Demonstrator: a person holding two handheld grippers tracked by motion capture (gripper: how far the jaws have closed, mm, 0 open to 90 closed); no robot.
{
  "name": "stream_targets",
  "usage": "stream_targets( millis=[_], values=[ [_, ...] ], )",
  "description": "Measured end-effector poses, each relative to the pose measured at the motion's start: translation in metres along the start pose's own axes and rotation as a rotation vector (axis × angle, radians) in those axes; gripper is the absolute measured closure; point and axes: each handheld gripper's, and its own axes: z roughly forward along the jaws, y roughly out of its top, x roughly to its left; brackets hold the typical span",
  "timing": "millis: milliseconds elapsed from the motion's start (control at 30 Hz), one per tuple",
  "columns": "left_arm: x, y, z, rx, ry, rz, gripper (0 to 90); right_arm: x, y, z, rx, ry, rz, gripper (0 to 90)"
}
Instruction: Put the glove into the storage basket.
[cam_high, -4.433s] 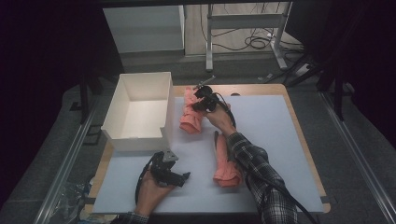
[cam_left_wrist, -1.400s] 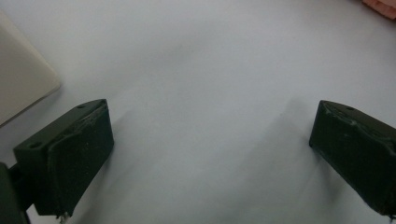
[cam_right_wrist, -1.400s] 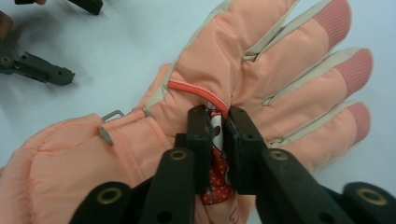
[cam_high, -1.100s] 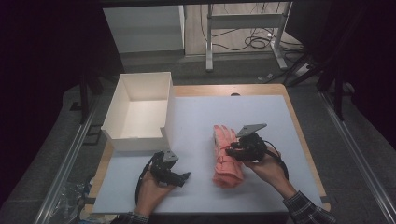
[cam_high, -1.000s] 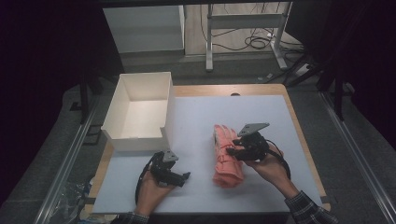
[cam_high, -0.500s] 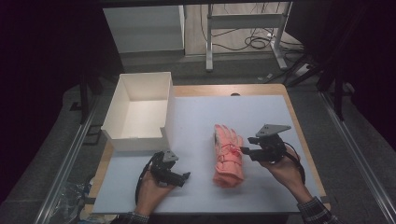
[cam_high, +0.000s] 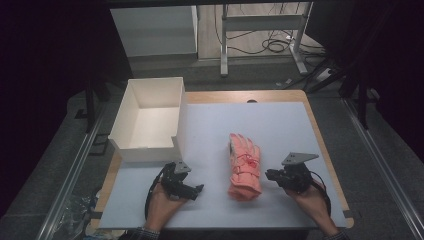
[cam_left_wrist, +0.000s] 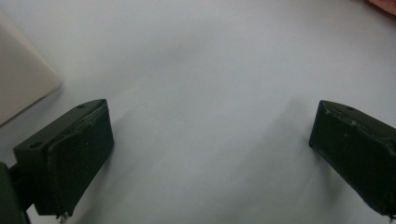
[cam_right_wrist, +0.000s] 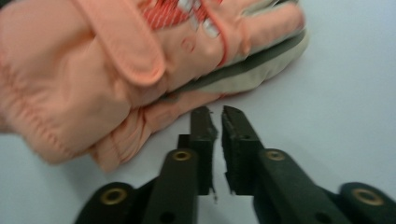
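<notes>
A pair of salmon-pink padded fabric gloves (cam_high: 243, 166), stacked one on the other, lies on the white tabletop (cam_high: 280, 125) a little toward the near edge and right of the middle, fingers pointing to the far edge and cuffs toward the person. The right gripper view shows the upper glove's strap and red-striped back resting on the lower glove's pale grey palm edge, so the two sit as one neat pile, probably so they can be handled together.

The right gripper (cam_high: 272, 175) rests in the person's right hand (cam_high: 312, 200) just beside the gloves' right side, near the cuffs. Its jaws are nearly pressed together, with a thin slit between them, pinching nothing; the tips stop just short of the fabric, so the gloves lie free. The tips point at the pile, which suits either a nudge or a fresh grip, though which is meant cannot be told.

The left gripper (cam_high: 192, 190) sits in the left hand (cam_high: 162, 205) near the near-left corner of the tabletop, well apart from the gloves. Its jaws are spread wide over bare white surface, holding nothing, as if parked and ready.

An open white rectangular cardboard box (cam_high: 145, 147) stands at the left edge, just beyond the left gripper, empty inside. With its mouth upward and close by, it looks a likely home for the gloves, but that is a guess.
</notes>
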Motion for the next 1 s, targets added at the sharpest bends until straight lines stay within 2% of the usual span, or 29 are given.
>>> stream_targets(
  millis=[100, 333, 467, 1000],
  values=[
    [0.000, 0.000, 0.000, 0.000, 0.000, 0.000, 0.0, 0.008, -0.012, 0.003, -0.002, 0.024, 0.001, 89.0],
    [0.000, 0.000, 0.000, 0.001, -0.001, 0.000, 0.0, 0.023, -0.022, 0.007, 0.017, 0.064, -0.019, 89.0],
    [0.000, 0.000, 0.000, 0.001, -0.001, 0.000, 0.0, 0.029, -0.023, 0.014, 0.026, 0.095, -0.019, 89.0],
    [0.000, 0.000, 0.000, 0.002, -0.001, 0.001, 0.0, 0.042, -0.014, 0.038, 0.036, 0.126, -0.037, 88.8]
  ],
)
